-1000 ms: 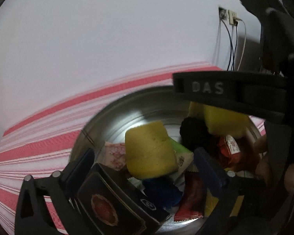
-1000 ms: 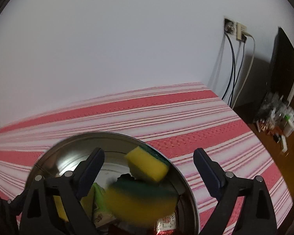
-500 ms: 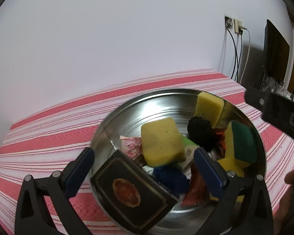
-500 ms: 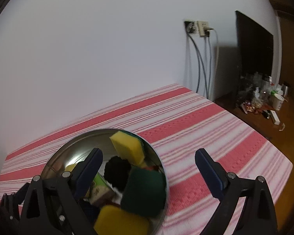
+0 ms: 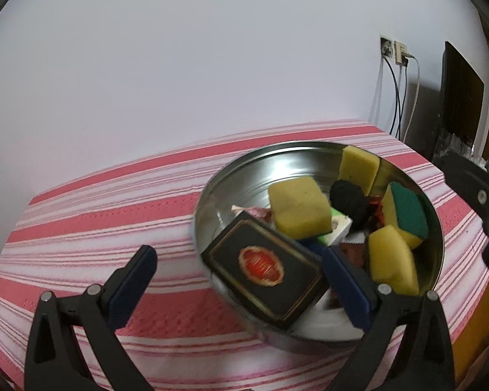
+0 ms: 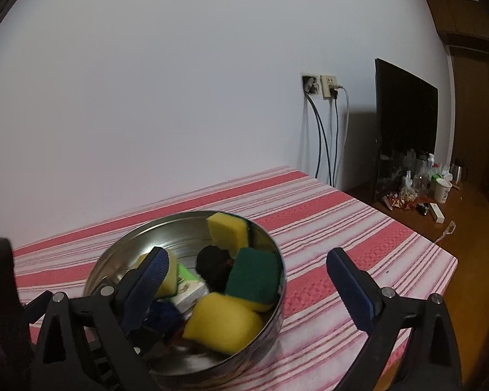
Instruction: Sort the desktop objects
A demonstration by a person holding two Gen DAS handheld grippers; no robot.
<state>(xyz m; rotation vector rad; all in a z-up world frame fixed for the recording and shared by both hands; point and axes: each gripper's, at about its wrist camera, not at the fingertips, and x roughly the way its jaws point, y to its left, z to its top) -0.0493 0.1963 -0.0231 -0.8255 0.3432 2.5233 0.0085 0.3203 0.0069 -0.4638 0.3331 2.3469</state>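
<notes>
Sorting looks near done: sponges, black box (image 5: 265, 268) all in steel bowl (image 5: 212, 192); striped tabletop (image 5: 97, 215) bare; both claws, left claw (image 5: 241, 272) and right claw (image 6: 249, 275), wide, empty.

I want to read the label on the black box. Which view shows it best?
The left wrist view: the black box faces the camera, lid and red emblem in full. In the right wrist view a finger hides it.

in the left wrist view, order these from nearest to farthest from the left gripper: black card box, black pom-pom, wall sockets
1. black card box: at the near edge of the metal bowl, just right of the left gripper.
2. black pom-pom: deeper in the bowl, up and right.
3. wall sockets: on the back wall, far upper right.
</notes>
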